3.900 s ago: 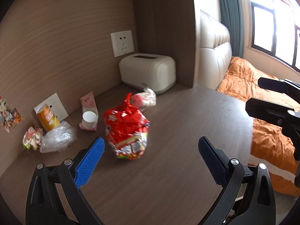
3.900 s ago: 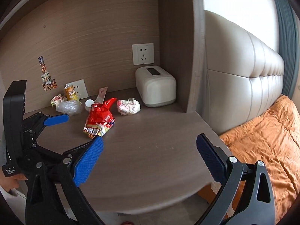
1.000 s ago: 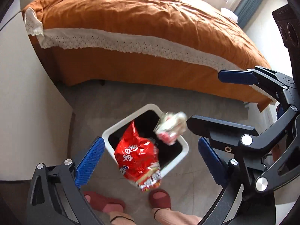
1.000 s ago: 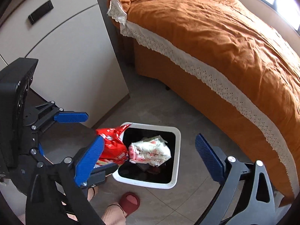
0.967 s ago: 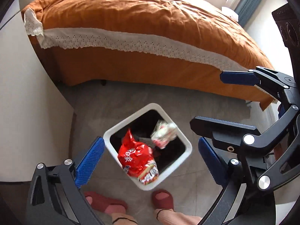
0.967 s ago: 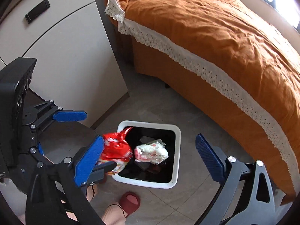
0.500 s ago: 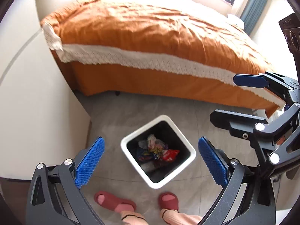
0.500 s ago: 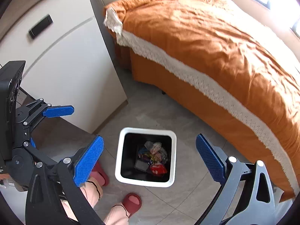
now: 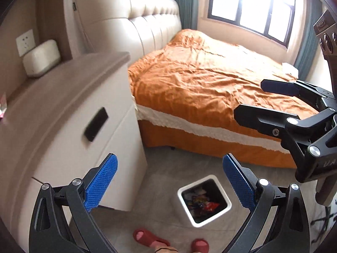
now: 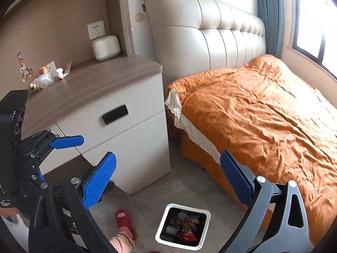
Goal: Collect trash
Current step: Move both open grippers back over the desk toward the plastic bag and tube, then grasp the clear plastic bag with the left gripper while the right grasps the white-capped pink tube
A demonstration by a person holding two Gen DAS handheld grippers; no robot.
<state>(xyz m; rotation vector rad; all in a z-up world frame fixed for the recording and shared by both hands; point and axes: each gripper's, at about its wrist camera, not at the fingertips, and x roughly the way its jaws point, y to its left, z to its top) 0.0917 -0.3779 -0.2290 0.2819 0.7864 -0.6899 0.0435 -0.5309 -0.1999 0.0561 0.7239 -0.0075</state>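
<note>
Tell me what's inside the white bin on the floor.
The white bin holds a heap of crumpled wrappers, with a red packet showing on top. Whatever lies under that top layer, and the bin's bottom, is covered.

Orange bed (image 10: 263, 113), white nightstand (image 10: 130, 130), bright window (image 9: 252, 6).

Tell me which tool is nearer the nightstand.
The left tool. In the right wrist view it sits just in front of the nightstand, beside its drawers. The right tool sits further out, over the floor between the nightstand and the bed.
</note>
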